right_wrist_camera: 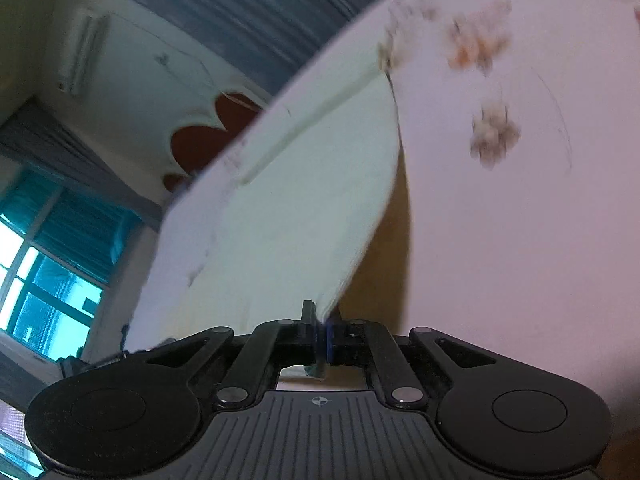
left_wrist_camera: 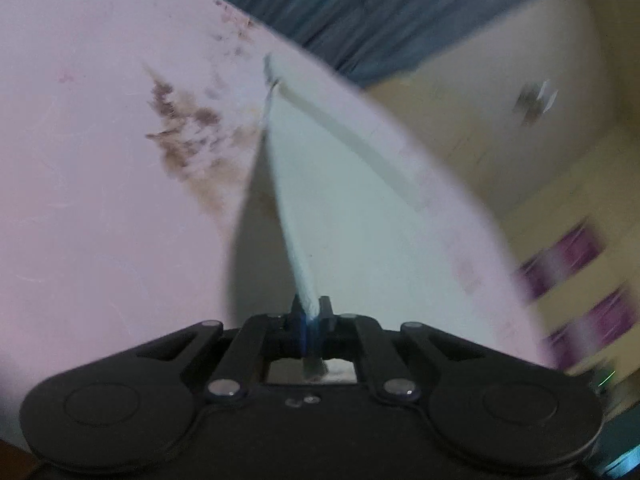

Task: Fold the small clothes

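Note:
A pale mint-white small garment (left_wrist_camera: 340, 200) lies stretched on a pink-white table top (left_wrist_camera: 100, 200). My left gripper (left_wrist_camera: 311, 312) is shut on one edge of it; the cloth runs taut from the jaws toward a far corner. In the right wrist view the same garment (right_wrist_camera: 304, 208) rises from my right gripper (right_wrist_camera: 322, 320), which is shut on another edge. A folded hem strip shows along the cloth's far side in both views. Both views are blurred by motion.
The table (right_wrist_camera: 520, 240) carries brown worn stains (left_wrist_camera: 180, 132) and similar marks (right_wrist_camera: 494, 136). Its curved edge lies just beyond the garment. Past it are a blue curtain (left_wrist_camera: 380, 12), a cream wall (left_wrist_camera: 520, 60), and a window (right_wrist_camera: 52, 280).

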